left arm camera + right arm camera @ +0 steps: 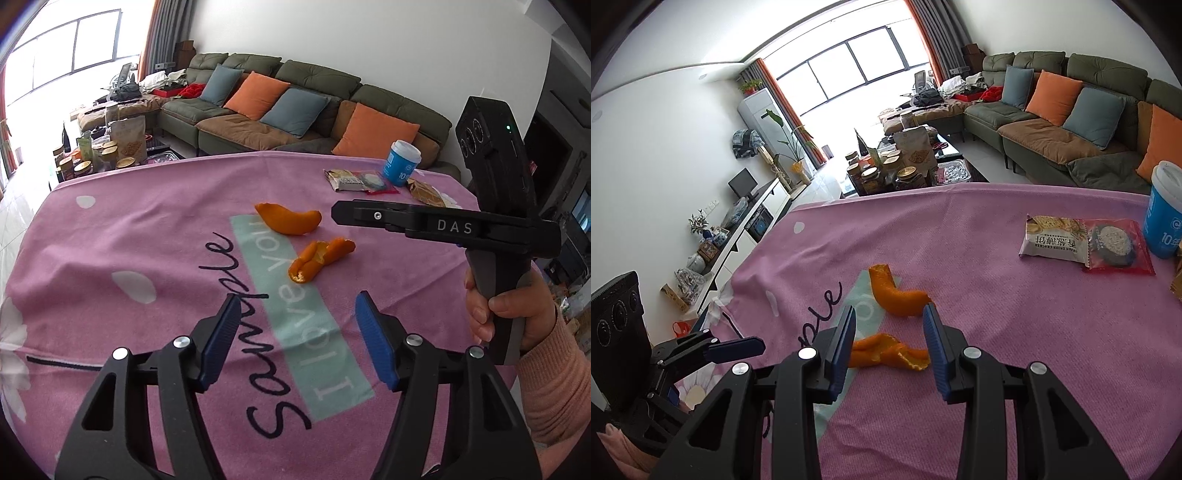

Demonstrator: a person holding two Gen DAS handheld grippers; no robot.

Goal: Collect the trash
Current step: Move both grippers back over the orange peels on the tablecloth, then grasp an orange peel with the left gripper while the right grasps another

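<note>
Trash: two curled orange fruit peels, a near one (886,355) and a farther one (895,293), lie mid-counter on the pink printed cloth (997,332).
Wrappers: white cracker packet (1051,240) and red biscuit packet (1117,248) lie far right, beside a blue paper cup (1163,218).
Right tongs (890,350): half-open, empty, straddling the near peel without touching it.
Left tongs (295,339): wide, empty, short of the peels.
Risk: the thin, springy peel may slip or tear when pinched; low pads could snag the cloth; the two tongs could collide.

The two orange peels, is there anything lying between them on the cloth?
Nothing: between the far peel and the near peel only bare pink cloth and its pale green band show, clearest in the left wrist view.
</note>
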